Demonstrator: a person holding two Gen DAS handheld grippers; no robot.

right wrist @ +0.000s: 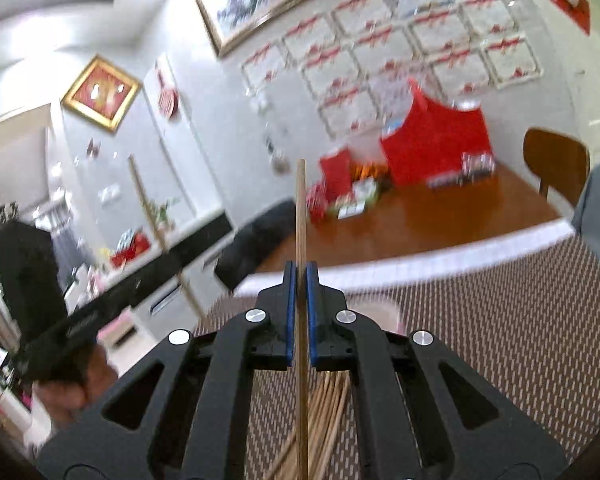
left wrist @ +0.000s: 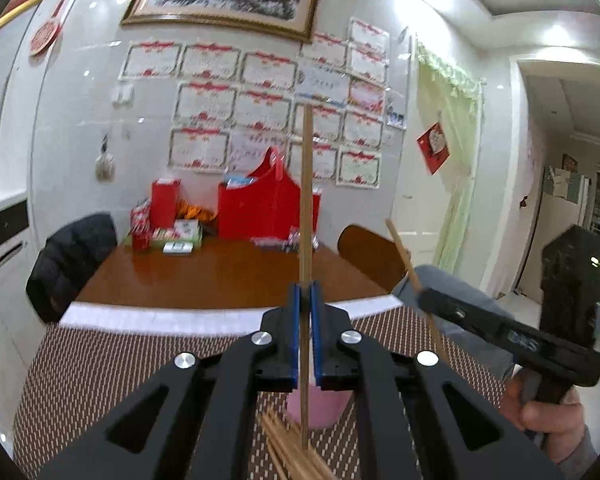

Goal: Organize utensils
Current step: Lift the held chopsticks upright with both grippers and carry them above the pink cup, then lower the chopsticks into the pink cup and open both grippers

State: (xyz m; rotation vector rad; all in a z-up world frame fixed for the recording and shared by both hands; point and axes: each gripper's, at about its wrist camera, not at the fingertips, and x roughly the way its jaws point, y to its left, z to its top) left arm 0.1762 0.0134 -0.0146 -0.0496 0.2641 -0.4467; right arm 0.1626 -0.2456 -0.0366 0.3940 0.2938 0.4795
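The left gripper (left wrist: 306,296) clenches one slim, straight wooden chopstick (left wrist: 306,200), pointing to twelve o'clock. The right gripper (right wrist: 300,276) pinches a second chopstick (right wrist: 300,216) likewise. Below, at six o'clock, loose chopsticks (left wrist: 288,448) lie by a pink cup (left wrist: 320,408) on the woven mat (left wrist: 100,380).

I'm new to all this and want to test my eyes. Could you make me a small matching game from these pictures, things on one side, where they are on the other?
Things:
1. pink cup
2. pile of chopsticks
3. red bag
4. single chopstick

Places:
A. far end of the wooden table, by the wall
B. clamped upright in the left tongs
C. lying loose on the woven mat
D. standing on the mat, just behind the pile

Pairs: 1-D, 2-C, 3-A, 4-B
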